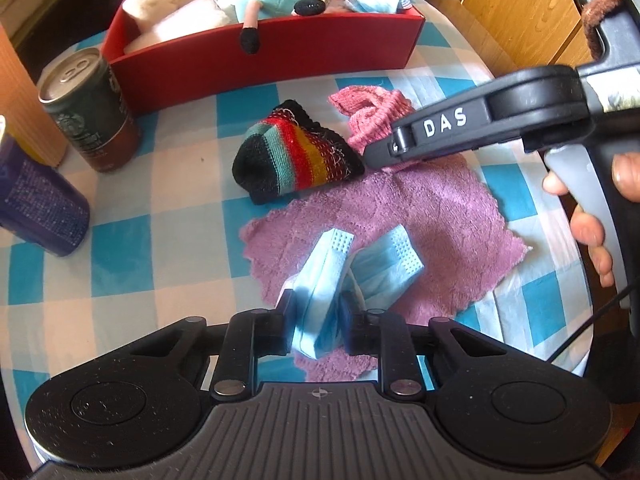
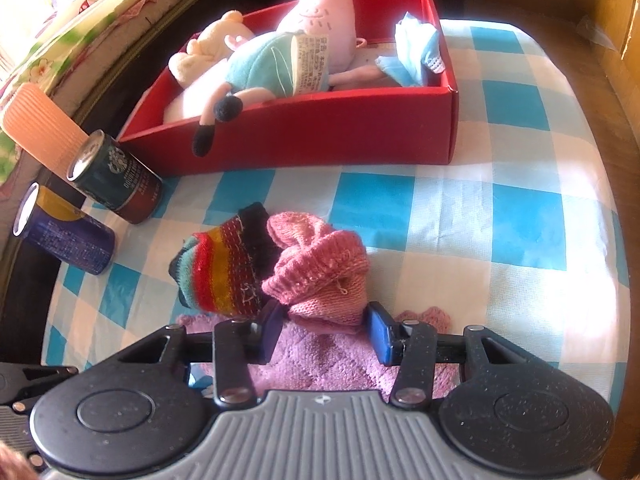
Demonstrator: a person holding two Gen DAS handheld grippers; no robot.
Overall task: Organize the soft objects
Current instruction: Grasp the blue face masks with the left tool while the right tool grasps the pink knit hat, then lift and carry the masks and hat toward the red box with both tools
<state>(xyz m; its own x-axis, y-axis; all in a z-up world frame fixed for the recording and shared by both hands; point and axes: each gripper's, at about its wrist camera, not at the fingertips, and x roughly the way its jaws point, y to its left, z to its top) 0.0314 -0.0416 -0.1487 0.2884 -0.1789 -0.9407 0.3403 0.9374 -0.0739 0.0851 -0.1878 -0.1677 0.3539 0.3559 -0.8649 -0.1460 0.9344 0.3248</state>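
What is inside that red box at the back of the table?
The red box holds a teal-and-pink plush doll, a cream plush, something white and soft and a blue face mask. Anything beneath them is hidden.

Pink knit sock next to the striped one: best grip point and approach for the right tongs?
Take the pink knit sock at its near bunched end, coming in low from the purple cloth side. It lies crumpled into a soft mound, and the right tongs already sit open astride that end. Keep off its left edge, which touches the striped sock.
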